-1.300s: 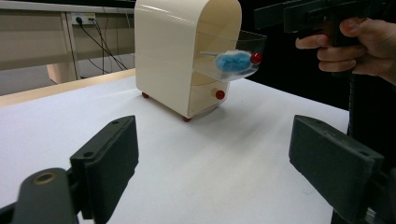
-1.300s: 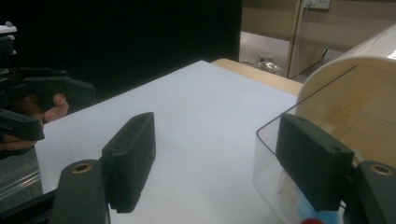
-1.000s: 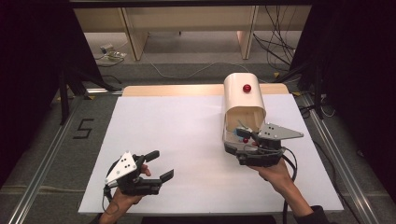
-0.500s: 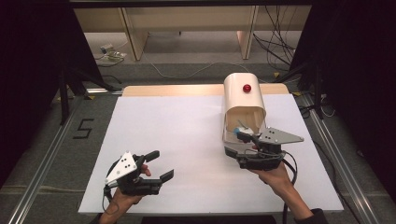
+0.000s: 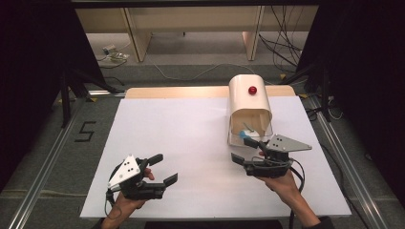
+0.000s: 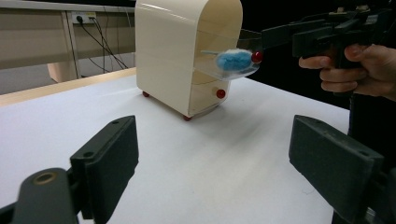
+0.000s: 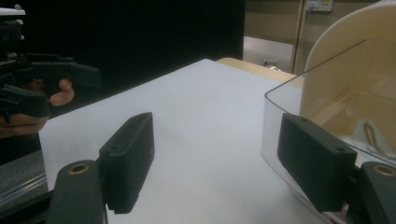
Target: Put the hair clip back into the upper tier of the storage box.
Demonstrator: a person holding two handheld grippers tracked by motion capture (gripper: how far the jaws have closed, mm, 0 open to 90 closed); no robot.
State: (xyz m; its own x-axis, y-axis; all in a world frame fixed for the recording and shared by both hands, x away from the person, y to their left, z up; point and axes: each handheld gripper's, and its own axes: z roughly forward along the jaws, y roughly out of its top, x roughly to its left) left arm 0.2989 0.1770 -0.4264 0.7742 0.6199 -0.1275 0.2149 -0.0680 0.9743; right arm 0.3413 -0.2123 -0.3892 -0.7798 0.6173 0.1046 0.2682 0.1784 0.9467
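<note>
Right gripper (image 5: 248, 153) has drawn back toward the person; clear drawer (image 5: 251, 137) now stands pulled out of the cream cabinet (image 5: 249, 102). Its jaws gape wide, empty, one just beside the drawer's front. Left gripper (image 5: 160, 168) wide open, empty, well apart.

- The high view is evenly lit from above; the white table (image 5: 191, 143) is bright but not blown out, and both sides of the frame fall to near black.
- Soft, short shadows lie under the left gripper (image 5: 160, 169) and right gripper (image 5: 248, 153).
- The cream box (image 5: 249, 102) shows a mild sheen on its rounded top.
- In the left gripper view the 2 near jaws are blurred at the bottom; the box (image 6: 187, 51) and blue tuft (image 6: 233, 59) are sharper, with faint glare on the clear drawer.
- The right gripper view is dimmer, its upper left black, its jaws soft, and the table (image 7: 210, 116) greyish.
</note>
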